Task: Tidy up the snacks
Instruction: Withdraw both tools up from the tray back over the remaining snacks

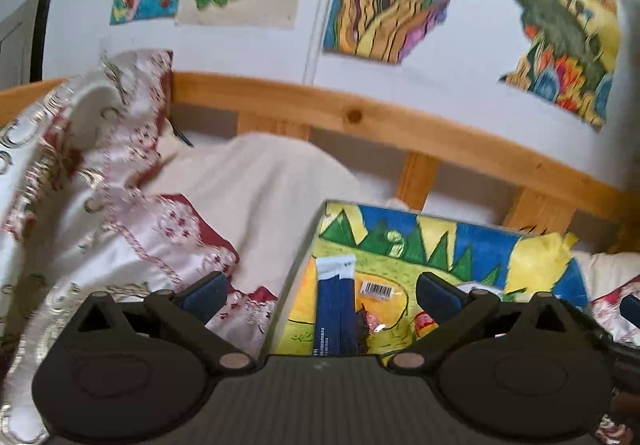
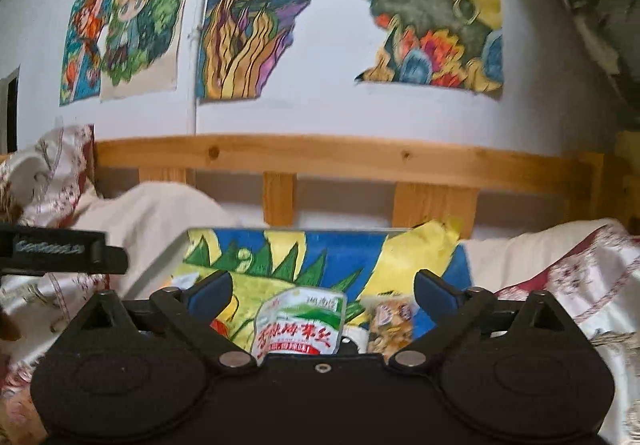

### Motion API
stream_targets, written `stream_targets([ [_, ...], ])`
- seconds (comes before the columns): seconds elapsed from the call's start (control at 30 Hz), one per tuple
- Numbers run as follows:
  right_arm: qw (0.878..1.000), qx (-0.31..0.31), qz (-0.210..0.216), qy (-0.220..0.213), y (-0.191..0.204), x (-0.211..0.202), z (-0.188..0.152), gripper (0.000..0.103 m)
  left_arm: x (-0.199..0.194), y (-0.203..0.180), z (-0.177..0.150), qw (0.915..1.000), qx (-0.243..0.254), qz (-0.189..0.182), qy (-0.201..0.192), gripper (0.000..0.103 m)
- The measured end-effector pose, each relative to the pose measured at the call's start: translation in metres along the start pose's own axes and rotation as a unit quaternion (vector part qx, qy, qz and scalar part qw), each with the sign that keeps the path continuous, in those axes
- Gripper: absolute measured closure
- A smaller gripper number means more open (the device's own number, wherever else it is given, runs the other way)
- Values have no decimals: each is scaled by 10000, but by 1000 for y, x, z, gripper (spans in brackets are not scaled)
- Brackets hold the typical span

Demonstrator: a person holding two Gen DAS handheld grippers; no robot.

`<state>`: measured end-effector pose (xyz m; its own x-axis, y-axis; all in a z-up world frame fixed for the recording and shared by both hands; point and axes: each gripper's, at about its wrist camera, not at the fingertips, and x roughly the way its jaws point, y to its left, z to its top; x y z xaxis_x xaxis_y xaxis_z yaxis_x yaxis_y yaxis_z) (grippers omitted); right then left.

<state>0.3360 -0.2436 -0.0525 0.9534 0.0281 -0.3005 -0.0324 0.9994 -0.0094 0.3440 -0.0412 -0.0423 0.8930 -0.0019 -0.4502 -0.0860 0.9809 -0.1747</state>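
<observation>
A board covered with a colourful drawing [image 1: 440, 245] lies on the bed and holds the snacks. In the left wrist view a dark blue packet [image 1: 335, 309] with a white end lies on it, beside a clear wrapper with a barcode [image 1: 378, 291] and a small red packet [image 1: 425, 323]. My left gripper [image 1: 320, 295] is open above the board's left edge. In the right wrist view a green and white pouch with red writing [image 2: 300, 325] and a brownish snack bag [image 2: 390, 325] lie on the board [image 2: 280, 249]. My right gripper [image 2: 322, 295] is open above them, holding nothing.
A wooden bed rail [image 1: 360, 117] runs behind the board, with drawings on the white wall above. A patterned red and white quilt [image 1: 100, 205] is heaped at the left and a cream blanket [image 1: 260, 181] lies behind. The left gripper's body [image 2: 60, 251] shows at the right view's left edge.
</observation>
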Motion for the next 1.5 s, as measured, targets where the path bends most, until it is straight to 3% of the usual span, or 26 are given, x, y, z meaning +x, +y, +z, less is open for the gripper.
stream_targets([
  [0.23,9991,302,-220,-201,-3,-64,22,1,-57,16,-1,9996,112,-195,-179,1],
  [0.47,9974,451,-532,-203,2,-126,10,1,-105,26,-15,9983,338,-272,-386,1],
  [0.7,9977,374,-532,-193,17,-167,3,1,-138,44,-33,9983,314,-301,-383,1],
  [0.97,9982,355,-468,-123,28,-197,-5,1,-162,53,-55,9970,657,-144,-377,1],
  [1.5,9987,260,-425,100,47,-227,-28,1,-187,83,-77,9979,604,164,-155,1],
])
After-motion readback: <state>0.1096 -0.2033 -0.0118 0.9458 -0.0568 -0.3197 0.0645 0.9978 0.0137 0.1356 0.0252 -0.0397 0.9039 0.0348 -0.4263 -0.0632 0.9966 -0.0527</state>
